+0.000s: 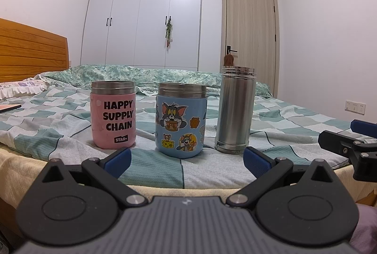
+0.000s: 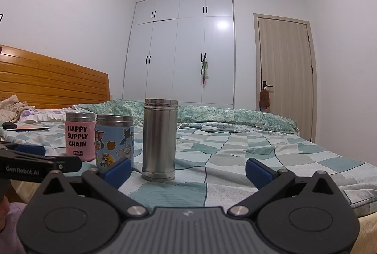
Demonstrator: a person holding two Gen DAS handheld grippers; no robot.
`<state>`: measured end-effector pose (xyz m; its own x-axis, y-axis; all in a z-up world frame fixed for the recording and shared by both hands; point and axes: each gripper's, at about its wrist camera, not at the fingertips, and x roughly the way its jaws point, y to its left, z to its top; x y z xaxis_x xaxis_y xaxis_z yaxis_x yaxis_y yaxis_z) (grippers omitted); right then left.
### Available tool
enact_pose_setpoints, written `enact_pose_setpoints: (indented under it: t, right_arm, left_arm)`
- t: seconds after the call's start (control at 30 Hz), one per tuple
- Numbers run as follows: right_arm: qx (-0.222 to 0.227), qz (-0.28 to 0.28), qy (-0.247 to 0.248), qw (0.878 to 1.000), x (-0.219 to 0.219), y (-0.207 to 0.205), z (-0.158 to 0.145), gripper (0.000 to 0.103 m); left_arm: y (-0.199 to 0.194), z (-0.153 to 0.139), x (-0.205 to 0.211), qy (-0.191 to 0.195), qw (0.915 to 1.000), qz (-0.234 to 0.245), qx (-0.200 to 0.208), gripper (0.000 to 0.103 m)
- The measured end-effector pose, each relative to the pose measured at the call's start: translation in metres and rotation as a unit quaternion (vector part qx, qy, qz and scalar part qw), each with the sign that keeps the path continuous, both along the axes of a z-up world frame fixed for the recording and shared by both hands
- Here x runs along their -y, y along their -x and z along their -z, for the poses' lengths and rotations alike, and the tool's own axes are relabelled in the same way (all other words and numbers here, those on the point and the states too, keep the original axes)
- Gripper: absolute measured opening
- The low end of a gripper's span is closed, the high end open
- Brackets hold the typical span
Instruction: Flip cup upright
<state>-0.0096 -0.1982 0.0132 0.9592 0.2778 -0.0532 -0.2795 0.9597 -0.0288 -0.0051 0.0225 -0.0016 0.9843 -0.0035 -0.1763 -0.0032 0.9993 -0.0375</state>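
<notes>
Three cups stand upright in a row on the bed. A pink cup [image 1: 113,114] reading HAPPY SUPPLY CHAIN is at left, a blue cartoon cup [image 1: 180,119] in the middle, and a tall steel cup [image 1: 235,110] at right. My left gripper [image 1: 187,160] is open and empty, just in front of the blue cup. My right gripper [image 2: 188,171] is open and empty, in front of the steel cup [image 2: 160,140]. The pink cup [image 2: 80,137] and blue cup [image 2: 114,140] show left of it. The right gripper [image 1: 348,143] also shows at the left wrist view's right edge.
The bed has a green-and-white checked sheet [image 2: 247,159] and a wooden headboard [image 2: 54,81]. Pillows and a folded quilt [image 1: 153,76] lie behind the cups. A white wardrobe [image 1: 143,15] and a door [image 1: 249,41] stand beyond. The bed edge [image 1: 165,190] is just below the grippers.
</notes>
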Motion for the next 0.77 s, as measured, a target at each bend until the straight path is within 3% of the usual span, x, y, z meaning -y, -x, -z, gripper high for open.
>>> enact_pose_setpoints:
  t: [0.77]
  right_arm:
    - [0.001,-0.002,0.002,1.000,0.0002,0.0000,0.0001,0.103]
  left_arm:
    - [0.0002,-0.0010,0.0013,-0.007,1.0000,0.001,0.002,0.103]
